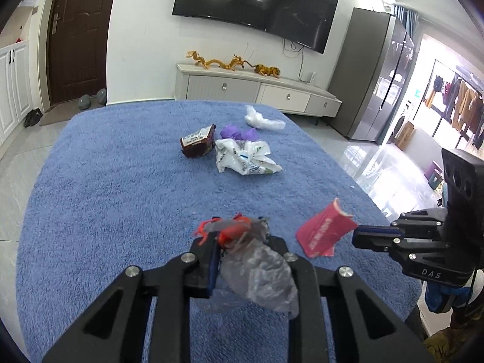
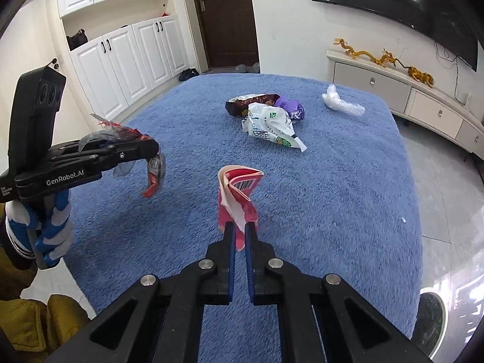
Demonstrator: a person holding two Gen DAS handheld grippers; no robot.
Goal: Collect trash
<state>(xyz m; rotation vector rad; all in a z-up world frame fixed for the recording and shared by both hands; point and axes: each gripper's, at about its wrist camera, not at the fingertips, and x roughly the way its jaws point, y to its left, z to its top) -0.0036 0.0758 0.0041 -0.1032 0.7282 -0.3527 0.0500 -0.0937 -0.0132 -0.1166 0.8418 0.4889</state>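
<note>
My left gripper (image 1: 246, 242) is shut on a crumpled clear and red plastic wrapper (image 1: 257, 269), held above the blue rug (image 1: 106, 196); it also shows in the right wrist view (image 2: 152, 157) at the left. My right gripper (image 2: 239, 231) is shut on a red paper packet (image 2: 239, 193), held above the rug; the packet also shows in the left wrist view (image 1: 323, 231). On the rug farther off lie a brown snack bag (image 1: 198, 142), a white printed plastic bag (image 1: 245, 158), a purple wrapper (image 1: 237, 133) and a clear plastic bag (image 1: 263, 119).
A white TV cabinet (image 1: 272, 90) with golden dragon figures stands behind the rug under a wall TV (image 1: 257, 3). A grey fridge (image 1: 372, 72) is at the right. White cupboards (image 2: 130, 60) and a dark door (image 2: 224, 15) are to the left.
</note>
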